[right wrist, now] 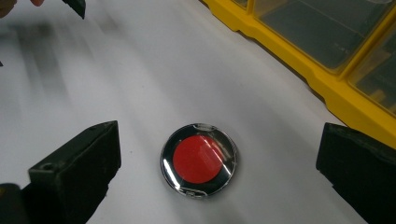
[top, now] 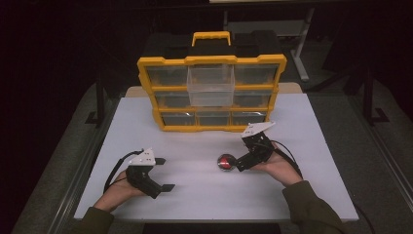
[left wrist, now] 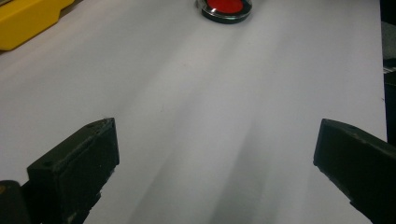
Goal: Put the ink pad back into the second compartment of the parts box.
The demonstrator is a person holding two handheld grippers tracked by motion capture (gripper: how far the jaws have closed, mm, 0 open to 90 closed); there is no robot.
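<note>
Dark surroundings close in on a white counter [top: 204, 195] in the high view, and a yellow organizer case [top: 212, 92] with clear-fronted drawers stands upright at its far side. One clear drawer [top: 211, 86] in the upper middle of the case is pulled out toward the person. A small round compact with a red centre [top: 225, 162] lies flat on the counter, in front of the case and right of centre. The right hand-held gripper [top: 233, 163] sits just beside the compact on its right, jaws spread and holding nothing. The left hand-held gripper [top: 165, 174] rests well apart from it at the left of the counter, its jaws also wide and empty.

From the left gripper view, the left hand-held gripper [left wrist: 215, 144] shows two black jaws far apart over bare white counter [left wrist: 196, 116]. The compact [left wrist: 226, 8] lies far ahead at the top edge, and a corner of the yellow case [left wrist: 28, 21] shows at the upper left.

From the right gripper view, the right hand-held gripper [right wrist: 219, 149] has its jaws wide open on either side of the compact [right wrist: 199, 159], neither jaw touching it. The compact lies flat between them, its clear lid catching the light. The case [right wrist: 308, 65] runs across the upper right.
</note>
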